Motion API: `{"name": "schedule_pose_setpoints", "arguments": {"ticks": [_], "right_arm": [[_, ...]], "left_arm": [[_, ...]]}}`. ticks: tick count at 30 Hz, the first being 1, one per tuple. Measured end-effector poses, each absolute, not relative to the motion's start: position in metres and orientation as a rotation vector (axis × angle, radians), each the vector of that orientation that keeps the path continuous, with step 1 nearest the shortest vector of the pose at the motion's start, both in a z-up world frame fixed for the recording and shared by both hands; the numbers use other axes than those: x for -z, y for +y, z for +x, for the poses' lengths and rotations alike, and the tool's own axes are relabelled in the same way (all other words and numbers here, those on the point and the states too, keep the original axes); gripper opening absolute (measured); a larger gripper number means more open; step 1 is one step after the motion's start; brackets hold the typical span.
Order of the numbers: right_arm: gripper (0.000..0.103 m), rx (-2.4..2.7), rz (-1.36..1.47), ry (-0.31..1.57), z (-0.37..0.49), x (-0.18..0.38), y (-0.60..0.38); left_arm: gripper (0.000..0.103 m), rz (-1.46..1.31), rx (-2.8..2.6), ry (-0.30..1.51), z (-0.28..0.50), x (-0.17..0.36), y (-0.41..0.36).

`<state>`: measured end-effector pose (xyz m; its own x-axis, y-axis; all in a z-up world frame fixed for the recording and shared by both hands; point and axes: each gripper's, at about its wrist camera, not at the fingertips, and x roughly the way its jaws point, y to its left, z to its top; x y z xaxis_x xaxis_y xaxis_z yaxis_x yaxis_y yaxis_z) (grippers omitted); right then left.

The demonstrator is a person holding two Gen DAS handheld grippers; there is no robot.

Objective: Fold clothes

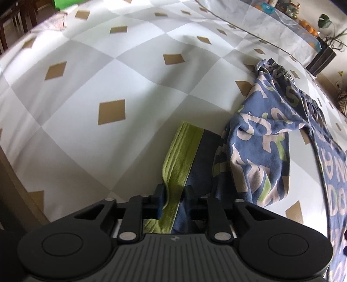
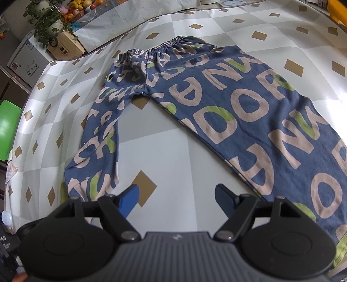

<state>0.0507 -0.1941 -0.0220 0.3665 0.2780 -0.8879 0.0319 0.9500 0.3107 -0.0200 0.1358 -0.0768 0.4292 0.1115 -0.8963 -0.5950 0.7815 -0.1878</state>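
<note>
left tool point(image 1: 173, 196): tilted steeply down, clenched on green cuff point(image 1: 180, 156) of trousers point(image 2: 216, 104) | right tool point(image 2: 176, 198): tilted down, released, held over tabletop point(image 2: 164, 151) between legs

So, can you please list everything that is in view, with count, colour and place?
trousers: one, blue with beige and green letters, flat on the table, legs spread
cuff: one, green, end of a trouser leg, in the left gripper
tablecloth: one, white and grey with brown diamonds, over the table
plant: one, green, in a box past the far edge
fruit: several, yellow and orange, behind the plant
left gripper: black, shut on the cuff
right gripper: black, blue pads, open above the tablecloth
</note>
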Motion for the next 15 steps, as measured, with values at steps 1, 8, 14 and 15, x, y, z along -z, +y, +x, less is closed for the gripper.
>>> {"name": "schedule_pose_setpoints", "arguments": {"ticks": [1, 8, 14, 15], "right_arm": [[0.075, -0.164, 0.297, 1.191, 0.051, 0.022, -0.193], [0.075, -0.174, 0.291, 1.195, 0.051, 0.022, -0.189], [0.075, -0.177, 0.282, 1.201, 0.052, 0.024, -0.185], [0.075, -0.177, 0.28, 1.202, 0.052, 0.024, -0.185]], "left_arm": [[0.03, -0.54, -0.468, 1.044, -0.019, 0.077, 0.137], [0.058, -0.541, -0.476, 1.056, -0.01, 0.083, 0.138], [0.038, -0.489, -0.471, 1.03, -0.009, 0.083, 0.132], [0.023, -0.481, -0.468, 1.024, -0.01, 0.082, 0.131]]}}
